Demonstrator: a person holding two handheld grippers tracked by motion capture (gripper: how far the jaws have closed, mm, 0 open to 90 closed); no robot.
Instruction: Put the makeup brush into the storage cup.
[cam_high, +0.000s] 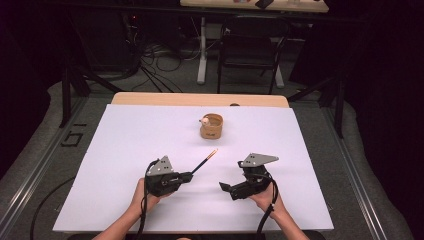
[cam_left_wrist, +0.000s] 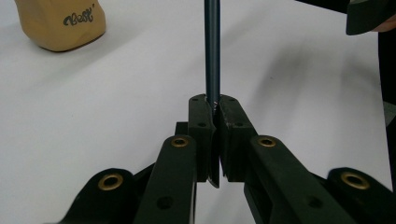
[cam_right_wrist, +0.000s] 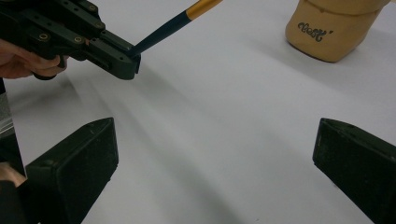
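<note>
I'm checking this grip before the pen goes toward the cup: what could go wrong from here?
1. The left claw pinches the pen only at its very end, so the long free length could swivel or slip out between the pads.
2. The tan cup is small and stands free on the white table; a misaimed pen tip might push or tip it.
3. The right claw is open and apart from the cup, so nothing steadies it.

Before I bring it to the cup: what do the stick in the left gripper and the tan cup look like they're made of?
Stick: thin, rigid and straight, with a smooth dark blue coat and an orange-yellow end section; probably painted wood like a pencil or brush handle, possibly plastic. The left gripper is clamped on it.
Cup: matte tan, thick rounded walls, dark printed lettering, no gloss; looks like soft rubber or silicone, though unglazed ceramic can't be ruled out.
</note>
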